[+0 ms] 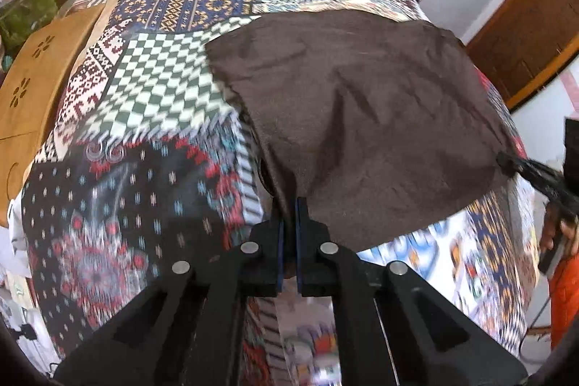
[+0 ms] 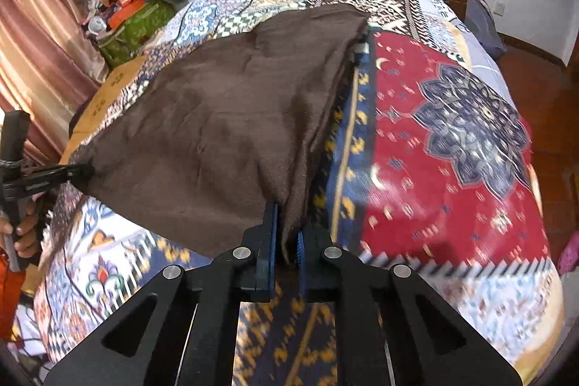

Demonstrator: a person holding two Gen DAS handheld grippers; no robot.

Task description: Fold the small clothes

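Both grippers are clamping your brown cloth point(image 1: 354, 118).
Left gripper point(image 1: 288, 205) and right gripper point(image 2: 287, 223) are pinching near corners, lifting it over the patchwork bedspread point(image 2: 452, 132).

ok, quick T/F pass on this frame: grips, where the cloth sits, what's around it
1. Both grippers are shut on the brown cloth. True: the left gripper and the right gripper each pinch a near corner.
2. The cloth is bright yellow. False: it is plain dark brown.
3. The cloth's far part rests on a patchwork bedspread. True.
4. The cloth lies in a small folded square. False: it is spread wide between the two grippers, its near edge lifted.
5. The left gripper shows in the right wrist view. True: it holds the cloth's corner at the left edge.
6. The bedspread is plain white. False: it has many colours and patterns.
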